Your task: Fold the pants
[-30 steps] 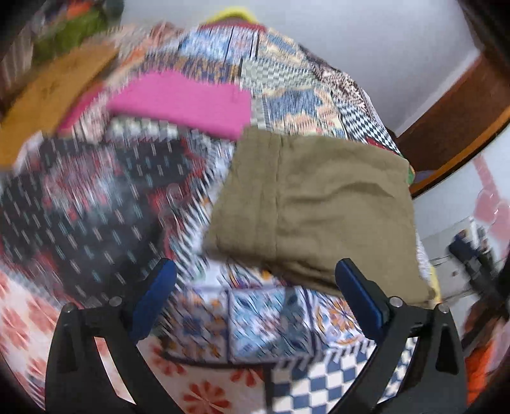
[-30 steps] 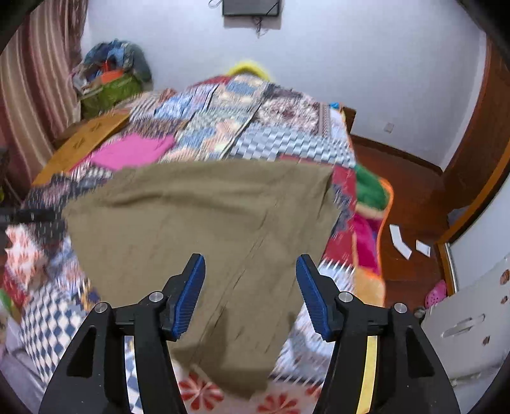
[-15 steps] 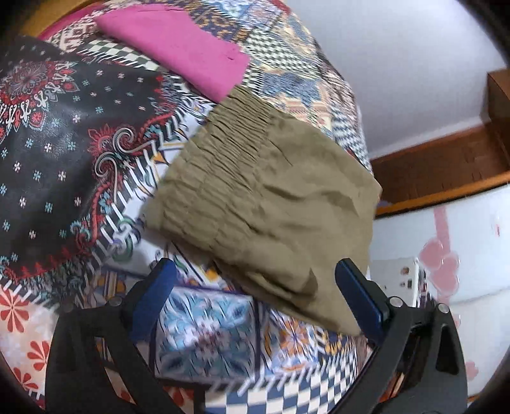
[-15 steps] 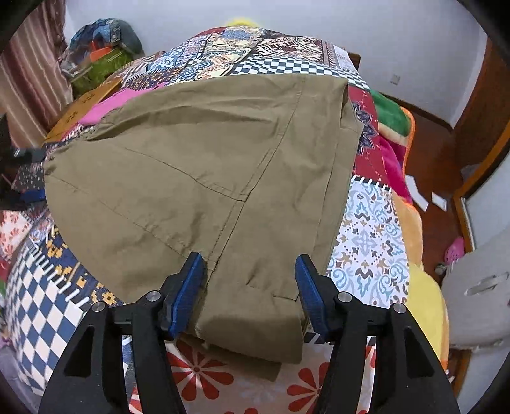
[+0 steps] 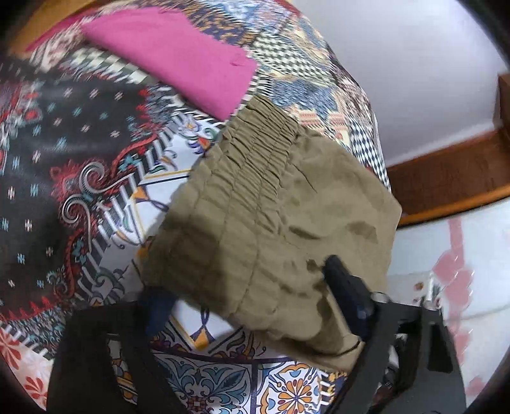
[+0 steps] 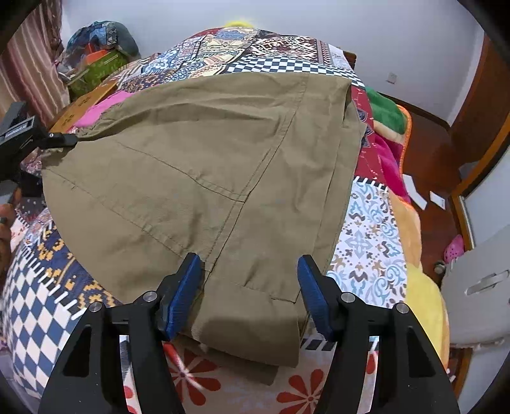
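Small white label on left gripper, seemingly illegible.

Pants: matt olive woven cloth, faintly creased, with raised stitched seams; waistband gathered into tight elastic ribs. Bedspread: printed patchwork cloth, flat and matt. Pink garment: smooth, soft cloth, no sheen. Blanket at the bed's edge looked fleecy and plush. Right gripper: matt black plastic arms, bright metal screw heads, blue pads finely ribbed. Left gripper looked the same black plastic, blurred. Floor: polished reddish wood. Wall: smooth matt paint.
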The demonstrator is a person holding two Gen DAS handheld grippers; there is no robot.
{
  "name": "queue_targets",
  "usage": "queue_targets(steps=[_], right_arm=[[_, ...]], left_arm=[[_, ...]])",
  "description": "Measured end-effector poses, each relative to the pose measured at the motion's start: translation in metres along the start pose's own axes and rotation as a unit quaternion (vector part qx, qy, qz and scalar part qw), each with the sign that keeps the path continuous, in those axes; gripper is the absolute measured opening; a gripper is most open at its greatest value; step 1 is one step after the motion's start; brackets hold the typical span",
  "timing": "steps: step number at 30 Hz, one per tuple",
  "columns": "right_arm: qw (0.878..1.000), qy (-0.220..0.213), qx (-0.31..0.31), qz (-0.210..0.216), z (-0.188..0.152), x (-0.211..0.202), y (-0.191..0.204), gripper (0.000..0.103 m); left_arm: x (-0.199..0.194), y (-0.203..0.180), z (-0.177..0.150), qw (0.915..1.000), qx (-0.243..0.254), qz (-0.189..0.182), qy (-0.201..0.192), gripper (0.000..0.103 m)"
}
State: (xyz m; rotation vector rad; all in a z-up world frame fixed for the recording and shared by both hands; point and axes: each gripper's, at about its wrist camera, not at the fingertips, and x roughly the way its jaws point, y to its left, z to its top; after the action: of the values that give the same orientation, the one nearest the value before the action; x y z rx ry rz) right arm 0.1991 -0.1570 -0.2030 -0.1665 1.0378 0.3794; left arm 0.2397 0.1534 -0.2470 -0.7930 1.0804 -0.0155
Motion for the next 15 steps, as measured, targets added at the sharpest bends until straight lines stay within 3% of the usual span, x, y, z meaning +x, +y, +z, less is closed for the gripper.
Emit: queue_targets(steps=[6,15], right_arm=[[1.0,0.004,0.002,0.002,0.001,0.0,-0.006,0.058],[1.0,0.004,-0.02,-0.016,0.013,-0.024,0.001,0.058]], left_arm=[[-0.005,-0.016,-0.006,0.9989,0.04,0.021,-0.017,0.044],[-0.036,-0.034,-0.027,0.9894,0.11,0.07,-0.064,0.037]])
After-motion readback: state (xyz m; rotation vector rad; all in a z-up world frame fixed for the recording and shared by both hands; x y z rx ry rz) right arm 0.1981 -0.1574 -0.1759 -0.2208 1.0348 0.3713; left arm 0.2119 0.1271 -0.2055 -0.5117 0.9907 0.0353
